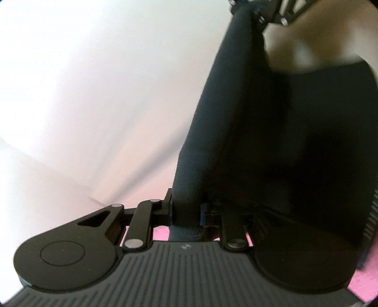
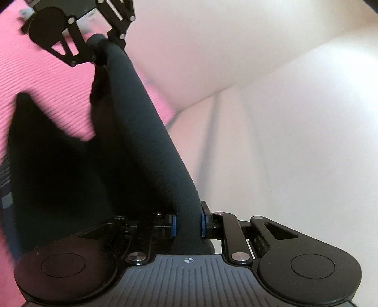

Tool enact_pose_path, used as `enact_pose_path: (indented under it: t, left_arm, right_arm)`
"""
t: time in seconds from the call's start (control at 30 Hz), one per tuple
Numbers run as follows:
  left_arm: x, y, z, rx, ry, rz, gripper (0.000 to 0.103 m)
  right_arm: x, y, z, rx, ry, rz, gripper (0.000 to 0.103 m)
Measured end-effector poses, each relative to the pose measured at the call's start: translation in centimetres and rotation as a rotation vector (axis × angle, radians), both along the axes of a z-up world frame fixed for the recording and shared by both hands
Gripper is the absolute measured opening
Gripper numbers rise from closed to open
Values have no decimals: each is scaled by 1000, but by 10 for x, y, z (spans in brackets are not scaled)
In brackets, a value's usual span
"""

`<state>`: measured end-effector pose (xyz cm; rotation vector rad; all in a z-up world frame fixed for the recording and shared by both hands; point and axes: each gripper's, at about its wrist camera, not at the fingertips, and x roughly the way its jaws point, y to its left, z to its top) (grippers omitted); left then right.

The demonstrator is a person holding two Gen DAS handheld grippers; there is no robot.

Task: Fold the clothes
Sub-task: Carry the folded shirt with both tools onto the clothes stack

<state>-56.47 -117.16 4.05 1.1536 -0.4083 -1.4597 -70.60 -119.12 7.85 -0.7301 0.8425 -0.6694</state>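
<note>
A black garment hangs stretched in the air between my two grippers. My left gripper is shut on one bunched corner of it. The taut edge runs up to my right gripper at the top of the left wrist view. In the right wrist view, my right gripper is shut on the other bunched corner of the black garment. My left gripper shows at the top left, clamped on the far end. The rest of the cloth droops in dark folds below the edge.
A pink ribbed mat lies under the garment. It also shows in the left wrist view. Pale walls fill the background. A person's arm is at the top right.
</note>
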Motion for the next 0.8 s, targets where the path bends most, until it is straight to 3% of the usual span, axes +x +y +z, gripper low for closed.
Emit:
enact_pose_path:
  t: [0.1, 0.13, 0.27, 0.37, 0.43, 0.7, 0.73, 0.8]
  left_arm:
    - [1, 1, 24, -115, 3, 13, 16]
    - [-1, 3, 25, -128, 5, 12, 16]
    - [-26, 25, -75, 166, -5, -46, 18]
    - [-44, 46, -124, 210, -72, -74, 16]
    - [-48, 49, -124, 196, -70, -63, 16]
    - [-52, 71, -124, 219, -148, -62, 24]
    - [-51, 75, -125, 224, -152, -54, 25]
    - [-49, 86, -130, 242, -136, -12, 24]
  right_arm:
    - [-16, 13, 21, -116, -96, -4, 16]
    - [-23, 22, 6, -92, -84, -2, 16]
    - [-45, 49, -54, 21, 2, 2, 16]
    - [-53, 62, -91, 92, 82, 0, 17]
    - [-58, 71, -115, 139, 136, -2, 17]
    - [-60, 83, -115, 99, 188, -17, 22]
    - [-63, 84, -115, 94, 185, -21, 29]
    - [-74, 86, -121, 97, 172, -41, 32]
